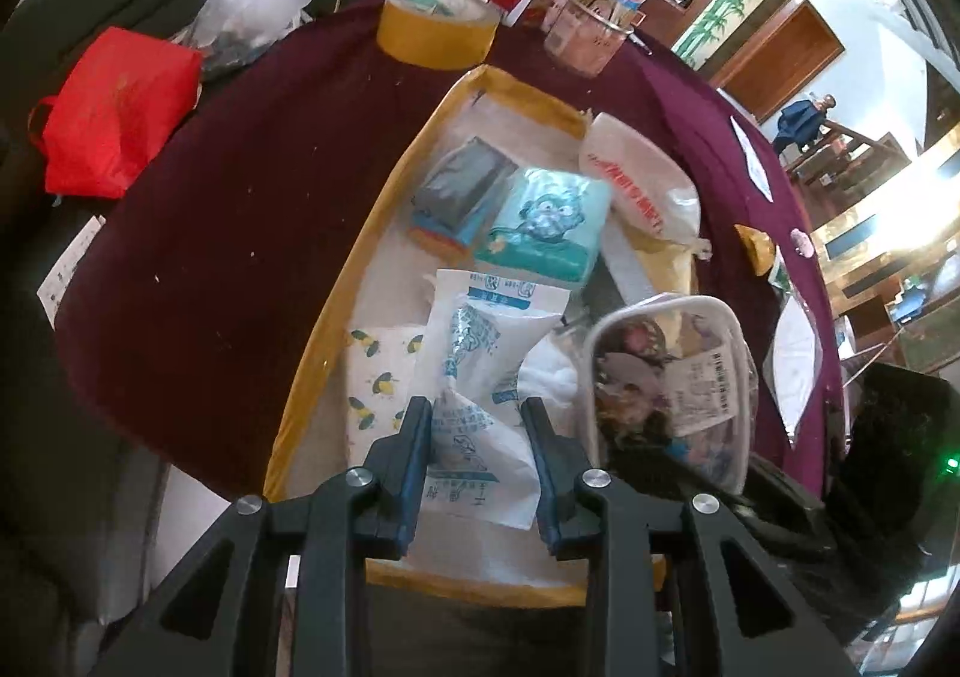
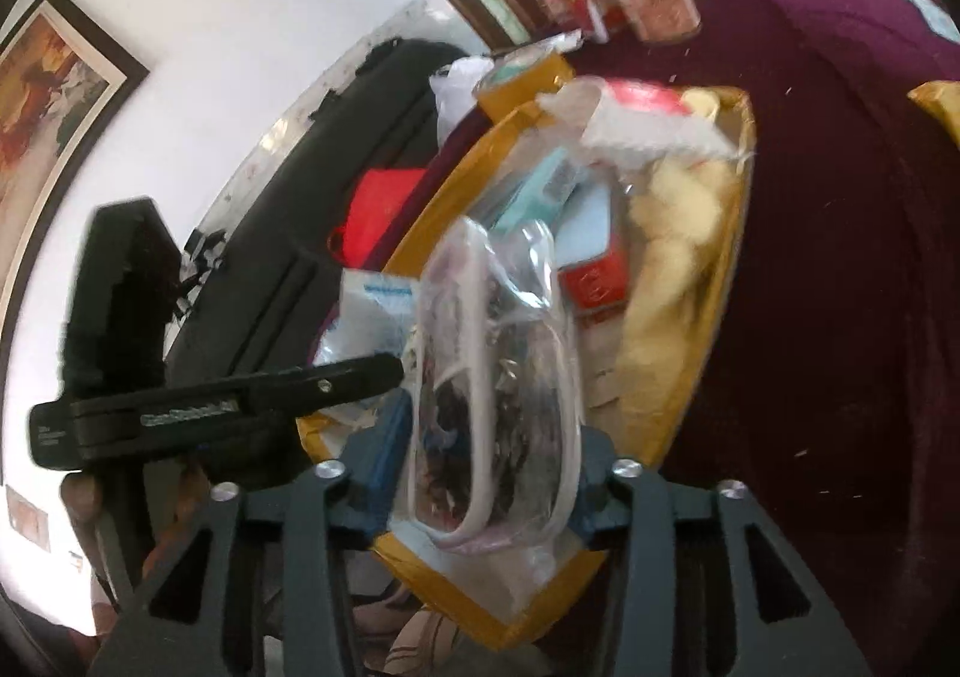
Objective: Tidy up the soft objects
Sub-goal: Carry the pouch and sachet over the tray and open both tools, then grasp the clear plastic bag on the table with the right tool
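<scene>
A cardboard box with a yellow-taped rim (image 1: 336,317) sits on the maroon table and holds several soft packs. My left gripper (image 1: 477,407) is shut on a white plastic packet with blue print (image 1: 480,353), low over the box's near end. A clear zip pouch with white trim (image 1: 672,377) stands at the box's right side. In the right wrist view this pouch (image 2: 498,377) sits between the fingers of my right gripper (image 2: 492,461), whose jaws stand apart around it, over the box rim (image 2: 708,365). The left gripper (image 2: 384,371) shows side-on at the left.
Inside the box lie a teal tissue pack (image 1: 543,224), a grey packet (image 1: 459,185), a white bag with red print (image 1: 636,179) and pale yellow plush (image 2: 678,233). Behind it stand a tape roll (image 1: 435,26), jars (image 1: 594,23) and a red bag (image 1: 114,113).
</scene>
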